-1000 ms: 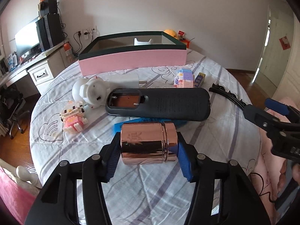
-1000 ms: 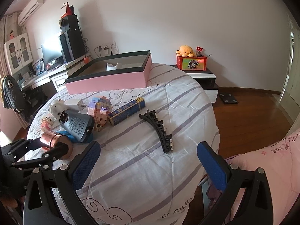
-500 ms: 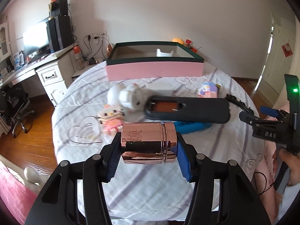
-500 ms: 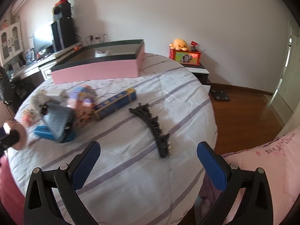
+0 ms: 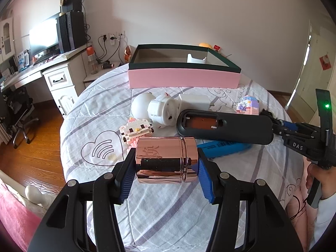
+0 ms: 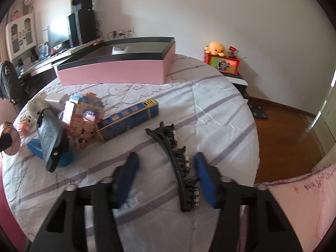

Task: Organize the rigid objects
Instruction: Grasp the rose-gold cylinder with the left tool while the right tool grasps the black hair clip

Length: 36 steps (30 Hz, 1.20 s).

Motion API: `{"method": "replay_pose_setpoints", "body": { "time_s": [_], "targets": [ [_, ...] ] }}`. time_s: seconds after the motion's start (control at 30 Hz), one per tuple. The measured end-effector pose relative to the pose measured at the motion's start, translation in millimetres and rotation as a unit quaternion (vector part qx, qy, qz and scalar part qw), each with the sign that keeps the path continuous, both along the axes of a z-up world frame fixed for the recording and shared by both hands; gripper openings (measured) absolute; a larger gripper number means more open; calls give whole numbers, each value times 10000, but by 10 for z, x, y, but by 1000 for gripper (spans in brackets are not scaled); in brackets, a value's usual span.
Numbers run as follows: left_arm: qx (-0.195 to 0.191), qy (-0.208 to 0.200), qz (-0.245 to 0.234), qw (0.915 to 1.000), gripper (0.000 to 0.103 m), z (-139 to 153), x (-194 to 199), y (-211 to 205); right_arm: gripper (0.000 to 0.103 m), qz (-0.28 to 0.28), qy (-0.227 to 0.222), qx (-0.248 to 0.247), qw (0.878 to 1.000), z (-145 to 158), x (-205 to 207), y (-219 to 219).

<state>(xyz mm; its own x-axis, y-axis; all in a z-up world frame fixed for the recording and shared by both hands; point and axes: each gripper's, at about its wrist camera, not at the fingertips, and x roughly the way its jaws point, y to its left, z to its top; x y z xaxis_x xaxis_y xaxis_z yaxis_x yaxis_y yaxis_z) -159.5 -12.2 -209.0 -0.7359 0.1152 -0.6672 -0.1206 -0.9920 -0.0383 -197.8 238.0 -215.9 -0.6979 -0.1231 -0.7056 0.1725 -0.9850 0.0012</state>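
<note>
My left gripper [image 5: 166,166] is shut on a rose-gold metal tin [image 5: 167,159], held sideways above the near edge of the round table [image 5: 168,205]. The tin's end also shows in the right wrist view [image 6: 9,140]. My right gripper [image 6: 166,168] is open, its blue pads [image 6: 204,180] either side of a black curved toy track piece [image 6: 178,166] lying on the cloth; the jaws are apart from it. The right gripper also shows in the left wrist view [image 5: 302,140]. A pink open box [image 5: 183,77] stands at the table's far side.
On the cloth lie a dark remote with open battery bay [image 5: 224,126], a blue case under it [image 5: 224,148], a white round toy [image 5: 155,107], two brick figures [image 5: 136,130] [image 6: 84,115] and a blue carton [image 6: 128,121]. A desk [image 5: 42,71] stands left.
My left gripper has lifted and drawn back with the tin. My right gripper has moved down over the track piece and its jaws have narrowed around it.
</note>
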Motion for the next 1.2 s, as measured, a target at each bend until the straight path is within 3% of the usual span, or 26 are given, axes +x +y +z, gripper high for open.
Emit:
{"method": "replay_pose_setpoints", "body": {
  "time_s": [0.07, 0.43, 0.53, 0.6, 0.67, 0.73, 0.83, 0.9, 0.93, 1.0, 1.2],
  "targets": [
    [1, 1, -35, 10000, 55, 2, -14, 21, 19, 120, -24, -75, 9999, 4, -8, -9],
    [17, 158, -175, 9997, 55, 128, 21, 61, 19, 256, 101, -419, 9987, 195, 136, 4],
    [-18, 146, -183, 9997, 55, 125, 30, 72, 19, 173, 67, -302, 9994, 154, 117, -6],
    [1, 92, -188, 9998, 55, 103, 31, 68, 20, 184, -215, -331, 9991, 39, 65, -8],
    [-15, 55, -189, 9998, 55, 87, 27, 63, 20, 140, -124, -247, 9995, 3, 78, -35],
    [-32, 52, -168, 9998, 55, 83, 26, 64, 23, 105, -100, -181, 9997, 12, 59, -50],
    [-24, 91, -172, 9998, 55, 103, 30, 55, 42, 59, -104, -17, 9999, 18, -13, -72],
    [-42, 94, -177, 9998, 55, 105, 19, 58, 47, 107, -104, 46, 9999, 3, -66, -90],
    [-51, 91, -184, 9998, 55, 102, 15, 61, 46, 153, -121, 13, 9998, -4, -85, -91],
    [-58, 81, -206, 9997, 55, 95, 5, 68, 20, 226, -117, -78, 9996, 13, -72, -85],
    [-44, 146, -259, 9996, 55, 153, -15, 77, 19, 299, -68, -143, 9994, 74, -17, -82]
  ]
}}
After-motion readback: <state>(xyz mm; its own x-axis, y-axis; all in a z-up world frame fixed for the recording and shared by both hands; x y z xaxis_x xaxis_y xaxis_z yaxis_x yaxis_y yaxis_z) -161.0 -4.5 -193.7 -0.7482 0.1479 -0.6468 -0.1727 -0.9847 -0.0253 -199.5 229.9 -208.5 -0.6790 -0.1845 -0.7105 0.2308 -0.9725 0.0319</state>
